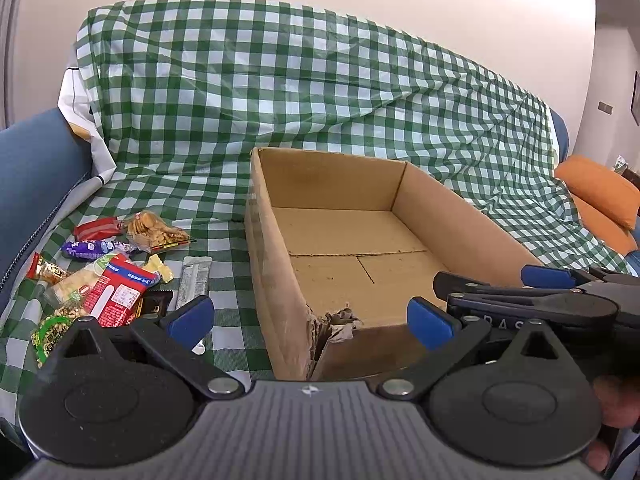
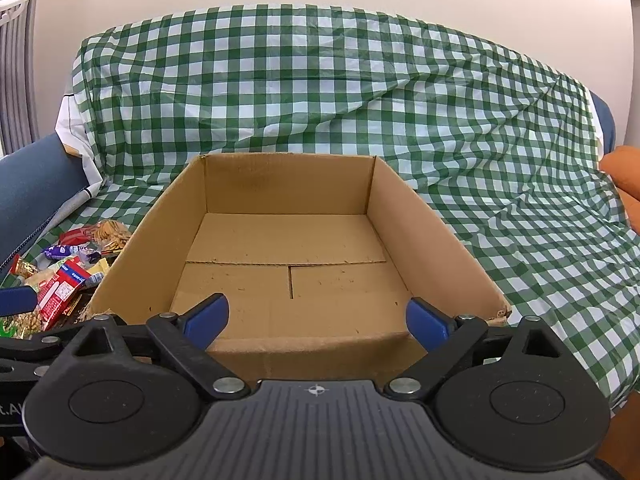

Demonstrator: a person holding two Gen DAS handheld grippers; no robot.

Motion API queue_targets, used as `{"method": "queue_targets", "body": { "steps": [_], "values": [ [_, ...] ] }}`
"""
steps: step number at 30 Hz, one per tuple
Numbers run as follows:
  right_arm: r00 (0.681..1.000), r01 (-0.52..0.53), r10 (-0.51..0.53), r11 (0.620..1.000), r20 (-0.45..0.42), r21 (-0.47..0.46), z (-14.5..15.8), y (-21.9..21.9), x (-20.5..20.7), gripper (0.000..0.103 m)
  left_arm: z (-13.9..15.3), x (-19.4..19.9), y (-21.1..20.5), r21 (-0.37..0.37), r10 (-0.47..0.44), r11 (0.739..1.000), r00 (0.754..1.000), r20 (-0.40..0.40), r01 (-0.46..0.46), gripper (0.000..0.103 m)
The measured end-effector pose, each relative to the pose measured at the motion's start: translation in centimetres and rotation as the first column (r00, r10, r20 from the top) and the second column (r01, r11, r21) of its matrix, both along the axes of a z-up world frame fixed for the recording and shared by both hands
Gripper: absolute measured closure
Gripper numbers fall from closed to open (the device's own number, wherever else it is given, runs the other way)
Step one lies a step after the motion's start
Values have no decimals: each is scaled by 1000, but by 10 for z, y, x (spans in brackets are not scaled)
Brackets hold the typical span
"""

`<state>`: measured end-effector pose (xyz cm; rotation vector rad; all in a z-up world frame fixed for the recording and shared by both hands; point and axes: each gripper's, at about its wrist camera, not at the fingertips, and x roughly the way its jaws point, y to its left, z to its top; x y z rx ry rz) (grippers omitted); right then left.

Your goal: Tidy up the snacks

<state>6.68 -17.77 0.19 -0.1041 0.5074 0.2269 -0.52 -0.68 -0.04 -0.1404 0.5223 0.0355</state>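
An open cardboard box (image 1: 280,280) (image 2: 432,240) sits on the green checked cloth with nothing inside. A pile of snack packets (image 1: 108,272) (image 2: 60,276) lies to its left: a red packet (image 1: 116,296), a bag of crackers (image 1: 156,230), a purple bar (image 1: 92,249), a silver bar (image 1: 194,280). My left gripper (image 1: 310,318) is open, hovering over the box's torn near-left corner with nothing between its blue pads. My right gripper (image 2: 316,322) is open over the box's near wall, also holding nothing. In the left wrist view the right gripper (image 1: 496,286) shows at the right.
The checked cloth (image 1: 280,100) (image 2: 500,140) drapes a sofa back and seat. A blue cushion (image 1: 32,176) borders the snacks on the left. Orange cushions (image 1: 600,196) lie at the far right. A hand (image 1: 616,412) shows at the lower right.
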Motion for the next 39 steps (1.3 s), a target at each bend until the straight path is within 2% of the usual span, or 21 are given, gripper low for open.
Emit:
{"method": "queue_targets", "body": {
  "steps": [12,13,22,28,31,34,35,36,39],
  "values": [
    [1000,-9,9,1000,-16,-25,-1,4,-2,8,3,0,8,4,0,1000,1000,0,0,0],
    [1000,-9,9,1000,14,-15,-1,4,-2,8,3,1,8,5,-1,1000,1000,0,1,0],
    [999,-2,2,1000,-36,6,0,2,-1,8,2,1,5,9,-7,1000,1000,-3,7,0],
    [1000,-6,6,1000,-30,6,0,3,-1,9,4,0,5,15,-9,1000,1000,-1,9,0],
    [1000,-13,13,1000,-17,2,0,4,-2,13,6,-2,6,17,-22,1000,1000,12,22,1],
    [1000,-27,27,1000,-10,-1,0,5,-3,29,12,-4,18,9,0,1000,999,34,-1,18],
    [999,-32,32,999,-10,2,0,5,-3,37,14,-3,26,-9,30,1000,999,16,-29,25],
    [999,-37,37,999,-11,8,0,5,-3,45,16,1,38,-27,75,997,997,-11,-76,25],
    [999,-51,52,998,-4,24,0,5,-4,51,21,20,81,-57,193,978,973,-126,-201,24]
  ]
}}
